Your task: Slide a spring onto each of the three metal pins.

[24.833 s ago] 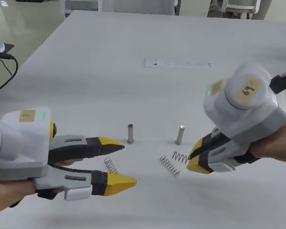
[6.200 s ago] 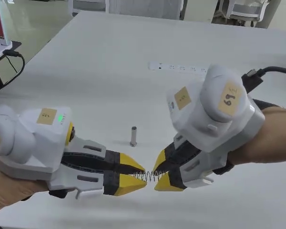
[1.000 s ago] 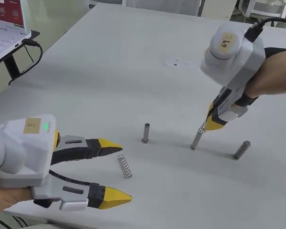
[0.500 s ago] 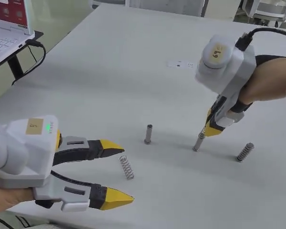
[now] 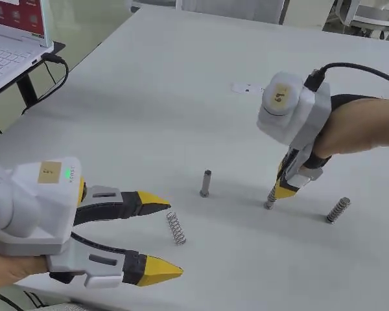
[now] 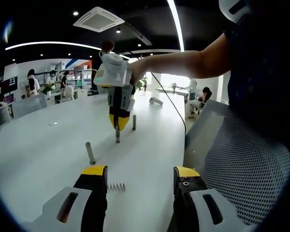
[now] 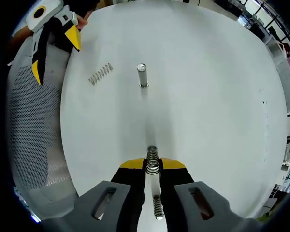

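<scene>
Three metal pins stand in a row on the white table [image 5: 149, 116]. The left pin [image 5: 206, 183] [image 7: 142, 75] [image 6: 90, 153] is bare. My right gripper [image 5: 285, 190] [image 7: 152, 166] [image 6: 118, 123] points down over the middle pin [image 5: 270, 199], shut on a spring [image 7: 152, 164] that sits around it. The right pin [image 5: 338, 210] [image 6: 134, 122] wears a spring. A loose spring [image 5: 176, 227] [image 6: 116, 186] [image 7: 100, 73] lies flat just ahead of my left gripper [image 5: 170, 238] [image 6: 140, 171], which hovers open with nothing between its fingers.
A white power strip [image 5: 246, 88] lies farther back on the table. A laptop [image 5: 13, 39] sits on a stand off the table's left side. A mesh chair [image 6: 241, 159] is beside the near edge. People stand in the distance.
My right gripper has come lower along the middle pin, bringing the spring down over it. The left gripper has stayed about where it was, open.
</scene>
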`<act>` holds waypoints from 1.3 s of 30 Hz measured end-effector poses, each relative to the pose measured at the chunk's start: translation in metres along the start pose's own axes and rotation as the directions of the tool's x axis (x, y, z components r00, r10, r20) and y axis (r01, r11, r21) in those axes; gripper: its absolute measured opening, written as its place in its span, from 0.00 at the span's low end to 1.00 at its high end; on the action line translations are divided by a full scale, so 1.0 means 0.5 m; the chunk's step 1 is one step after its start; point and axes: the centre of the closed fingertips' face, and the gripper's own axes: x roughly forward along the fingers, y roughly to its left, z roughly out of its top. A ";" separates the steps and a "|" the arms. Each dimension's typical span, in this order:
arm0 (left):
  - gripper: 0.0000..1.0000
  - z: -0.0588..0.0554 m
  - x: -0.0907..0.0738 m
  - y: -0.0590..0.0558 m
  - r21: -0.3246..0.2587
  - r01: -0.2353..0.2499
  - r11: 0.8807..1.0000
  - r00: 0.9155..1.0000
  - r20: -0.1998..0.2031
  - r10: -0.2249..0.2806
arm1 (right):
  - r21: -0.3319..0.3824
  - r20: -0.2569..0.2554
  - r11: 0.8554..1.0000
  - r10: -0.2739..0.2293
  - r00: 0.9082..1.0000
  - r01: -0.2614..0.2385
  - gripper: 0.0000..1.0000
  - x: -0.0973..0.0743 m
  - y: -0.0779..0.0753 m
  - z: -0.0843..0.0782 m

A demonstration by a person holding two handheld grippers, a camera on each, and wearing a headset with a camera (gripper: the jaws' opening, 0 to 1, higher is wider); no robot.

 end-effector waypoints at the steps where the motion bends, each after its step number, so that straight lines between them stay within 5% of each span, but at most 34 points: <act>1: 0.50 0.000 0.000 0.001 0.000 -0.001 1.000 1.000 0.000 0.001 | 0.000 0.000 1.000 -0.002 1.000 0.002 0.08 0.002 -0.001 0.000; 20: 0.49 0.002 0.002 0.000 0.003 -0.004 1.000 1.000 -0.003 0.004 | -0.025 0.014 1.000 -0.008 1.000 0.009 0.12 0.018 0.006 -0.001; 39: 0.50 0.002 0.002 0.001 0.005 -0.003 1.000 1.000 0.000 0.003 | 0.038 0.069 0.999 -0.028 0.997 0.025 0.18 0.005 0.010 -0.031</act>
